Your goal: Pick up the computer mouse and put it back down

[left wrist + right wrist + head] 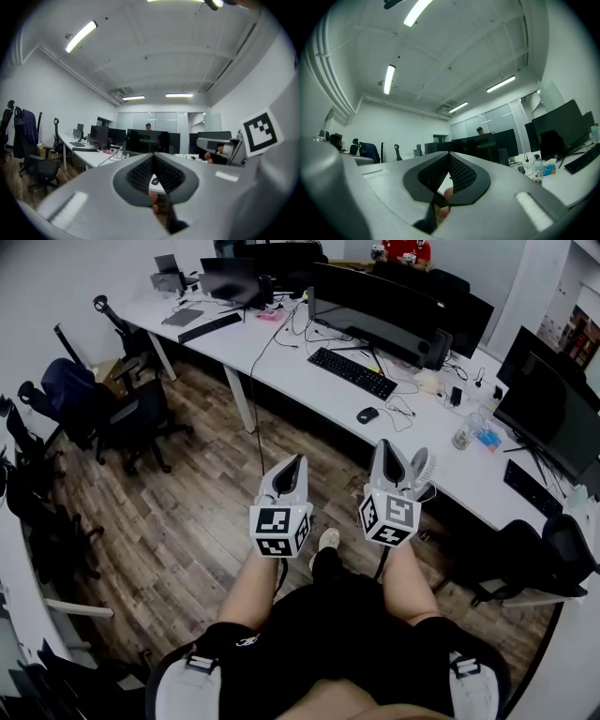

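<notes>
The black computer mouse (pixel 367 414) lies on the long white desk (pixel 281 357), just right of a black keyboard (pixel 352 372). Both grippers are held low above the person's knees, short of the desk edge and pointing toward it. My left gripper (pixel 292 463) is shut with nothing in it. Through the slit below its closed tips in the left gripper view (pixel 153 156), the mouse (pixel 155 181) shows as a small dark oval. My right gripper (pixel 385 447) is also shut and empty, its ribbed pads meeting at the tip in the right gripper view (pixel 450 155). It is the nearer one to the mouse.
Wide dark monitors (pixel 375 310) stand behind the keyboard, with cables around them. A clear bottle (pixel 461 437) and more screens (pixel 548 413) are further right on the desk. Office chairs (pixel 122 413) stand on the wooden floor at left, another chair (pixel 544 563) at right.
</notes>
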Demonstrator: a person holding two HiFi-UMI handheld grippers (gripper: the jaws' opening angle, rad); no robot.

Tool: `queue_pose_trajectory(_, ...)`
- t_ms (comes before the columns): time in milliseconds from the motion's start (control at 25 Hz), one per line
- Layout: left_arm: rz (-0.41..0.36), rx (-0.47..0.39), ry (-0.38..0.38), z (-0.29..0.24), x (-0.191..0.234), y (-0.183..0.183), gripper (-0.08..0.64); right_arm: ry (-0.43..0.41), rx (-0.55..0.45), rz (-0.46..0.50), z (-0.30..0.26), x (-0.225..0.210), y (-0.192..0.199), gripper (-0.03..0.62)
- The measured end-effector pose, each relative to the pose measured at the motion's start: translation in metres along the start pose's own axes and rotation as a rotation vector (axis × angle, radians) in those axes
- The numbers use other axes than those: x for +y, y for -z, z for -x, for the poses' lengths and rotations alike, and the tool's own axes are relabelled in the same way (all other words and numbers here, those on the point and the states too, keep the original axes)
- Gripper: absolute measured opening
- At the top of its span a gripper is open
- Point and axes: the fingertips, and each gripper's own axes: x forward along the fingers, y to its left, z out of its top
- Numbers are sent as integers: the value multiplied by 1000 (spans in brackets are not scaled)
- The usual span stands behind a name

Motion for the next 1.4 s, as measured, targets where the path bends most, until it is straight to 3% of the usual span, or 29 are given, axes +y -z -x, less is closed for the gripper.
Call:
queue_pose_trajectory(360,-25,7,18,-68,27,5,48,22,-11,-8,-70,-12,15,-2)
queue_pose_trajectory(720,-52,7,61,-184,58,-17,48,48,-32,0,-180,-36,11,-2)
queue_pose_trajectory(1080,-56,35,133,-307,67,-12,48,119,-9,-7,-277,-85,29,-2)
queue_pose_trajectory(1400,-28,88,224,-370,66,8,48,210,27,19,-311,-112,47,-2)
